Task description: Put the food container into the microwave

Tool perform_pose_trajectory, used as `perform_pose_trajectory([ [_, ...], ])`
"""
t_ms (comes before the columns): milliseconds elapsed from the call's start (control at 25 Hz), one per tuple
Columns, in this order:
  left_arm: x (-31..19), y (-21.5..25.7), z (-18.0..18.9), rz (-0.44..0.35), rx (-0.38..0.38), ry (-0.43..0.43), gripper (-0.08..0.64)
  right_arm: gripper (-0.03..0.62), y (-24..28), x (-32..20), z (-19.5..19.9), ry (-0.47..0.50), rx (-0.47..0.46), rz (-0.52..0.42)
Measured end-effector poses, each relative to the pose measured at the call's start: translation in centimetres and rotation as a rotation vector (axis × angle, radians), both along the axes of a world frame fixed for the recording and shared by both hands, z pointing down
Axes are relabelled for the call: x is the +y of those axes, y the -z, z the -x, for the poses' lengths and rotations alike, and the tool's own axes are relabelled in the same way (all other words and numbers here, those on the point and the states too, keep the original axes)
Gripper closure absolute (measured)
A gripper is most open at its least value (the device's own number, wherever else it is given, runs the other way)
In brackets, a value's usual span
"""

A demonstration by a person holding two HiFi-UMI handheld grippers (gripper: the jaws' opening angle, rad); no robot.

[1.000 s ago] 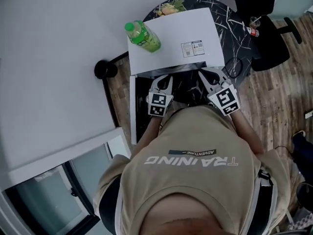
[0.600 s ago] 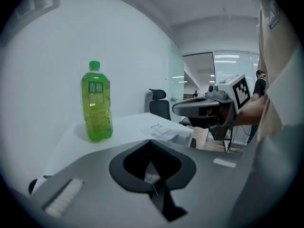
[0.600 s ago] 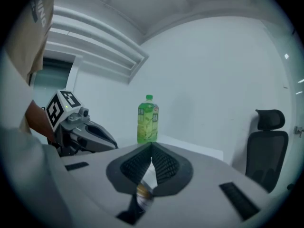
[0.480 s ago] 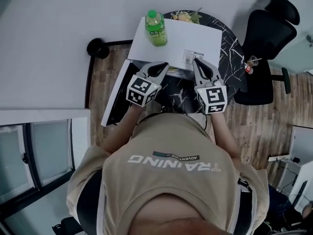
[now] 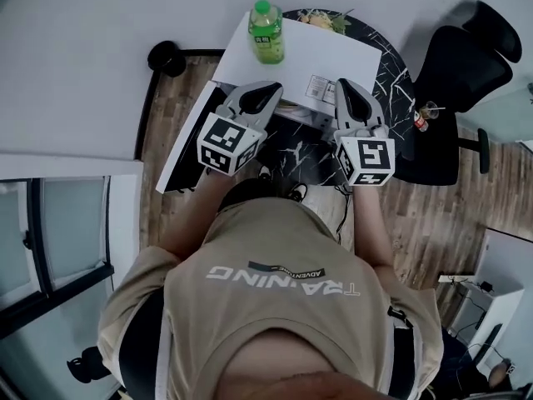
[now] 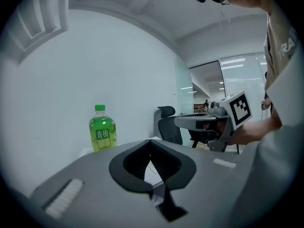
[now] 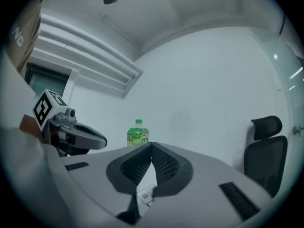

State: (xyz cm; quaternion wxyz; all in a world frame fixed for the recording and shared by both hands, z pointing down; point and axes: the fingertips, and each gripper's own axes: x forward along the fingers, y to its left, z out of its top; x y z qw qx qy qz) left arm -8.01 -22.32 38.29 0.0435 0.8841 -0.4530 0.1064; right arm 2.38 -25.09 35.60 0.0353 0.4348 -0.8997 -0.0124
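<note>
At the far left of the head view we see a round black object [image 5: 166, 58] on the wooden floor; neither claw view catches it. Next to it the microwave's door [image 5: 187, 144] stands swung out, and only the view from above shows this.

The left claw [image 5: 273, 90] hovers at the front edge of the white microwave [image 5: 333, 52], which sits on the black marbled counter [image 5: 391, 77]. From above we cannot read how the jaws stand. The left gripper view settles it: the claw is clenched, tips touching, with nothing held and only the white microwave top showing through the gap.

A green bottle [image 5: 266, 33] stands upright on the microwave's left rear corner, and it shows in both claw views too.

We cannot pick out the food container with certainty. A yellow-green heap [image 5: 321, 21] lies at the counter's far rim behind the microwave, too small to tell, and both claw views miss it.

The right claw [image 5: 346, 86] hangs beside the left one, apart from it. In its own view it is likewise clenched and empty, tips meeting above a label [image 7: 146, 194] on the microwave top. Each claw view shows the other claw off to its side.

Farthest right stands a black office chair [image 5: 462, 57].
</note>
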Motion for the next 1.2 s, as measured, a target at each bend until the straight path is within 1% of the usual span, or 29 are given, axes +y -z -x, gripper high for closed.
perform_pose_trajectory([
  [160,-0.3,0.6,0.4,-0.061,-0.036,0.03,0.552,0.584,0.3,0.6,0.8,-0.009,0.033,-0.002],
  [280,-0.6,0.8,0.5,-0.066,-0.019,0.021,0.552,0.584,0.1,1.1,0.9,-0.026,0.056,0.012],
  [440,-0.9,1.0,0.9,-0.084,-0.004,-0.006,0.552,0.584,-0.1,1.1,0.9,-0.061,0.06,0.025],
  [600,-0.9,0.5,1.6,-0.066,0.011,-0.036,0.552,0.584,-0.7,1.0,1.1,-0.089,0.082,0.051],
  [840,-1.4,-0.1,3.2,-0.06,0.018,-0.053,0.552,0.584,-1.7,0.6,2.4,-0.131,0.117,0.085],
  [960,-1.6,-0.8,3.5,-0.051,0.015,-0.074,0.552,0.584,-1.5,0.6,2.8,-0.142,0.14,0.079],
  [1200,-2.6,-1.9,5.2,-0.046,0.022,-0.088,0.552,0.584,-2.1,0.1,4.4,-0.147,0.131,0.077],
])
